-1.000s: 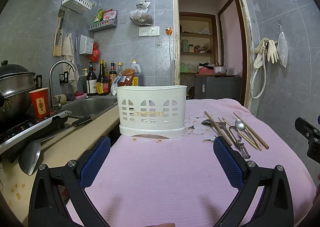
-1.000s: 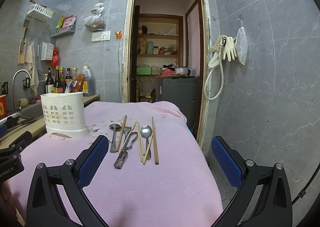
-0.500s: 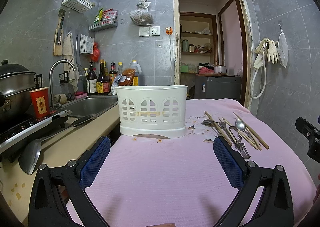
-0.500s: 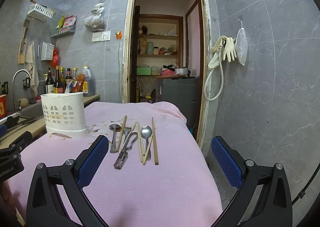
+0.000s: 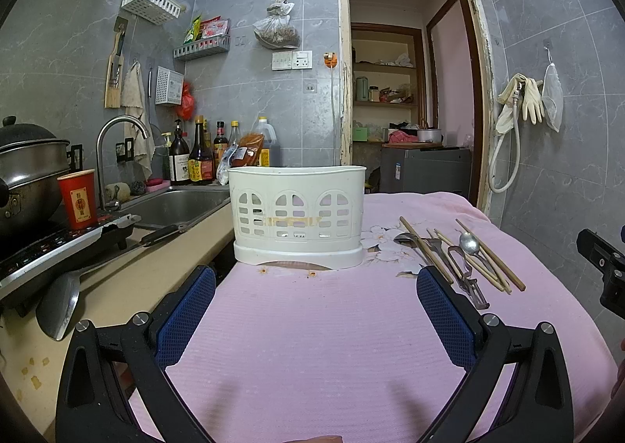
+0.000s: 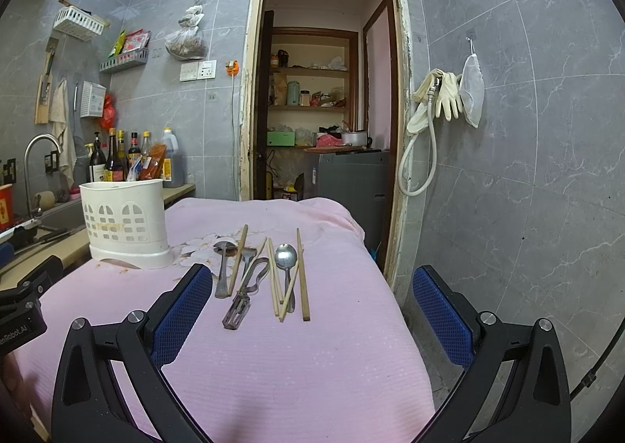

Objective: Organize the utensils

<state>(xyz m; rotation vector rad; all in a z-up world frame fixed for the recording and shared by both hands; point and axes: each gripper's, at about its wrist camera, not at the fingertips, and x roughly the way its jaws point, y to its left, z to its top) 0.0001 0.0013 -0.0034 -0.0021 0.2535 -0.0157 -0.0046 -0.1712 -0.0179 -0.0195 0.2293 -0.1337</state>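
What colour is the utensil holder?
White utensil holder, with a yellowish strip across its front; clearest in the left wrist view.

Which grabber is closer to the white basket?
Left. The left gripper faces the white basket straight ahead, with only bare pink cloth between. The right gripper faces the utensils; the basket stands off to its left.

Spoons [image 6: 285, 257], chopsticks [image 6: 302, 274] and peeler [image 6: 239, 306] lie loose beside the upright white caddy [image 6: 124, 222].
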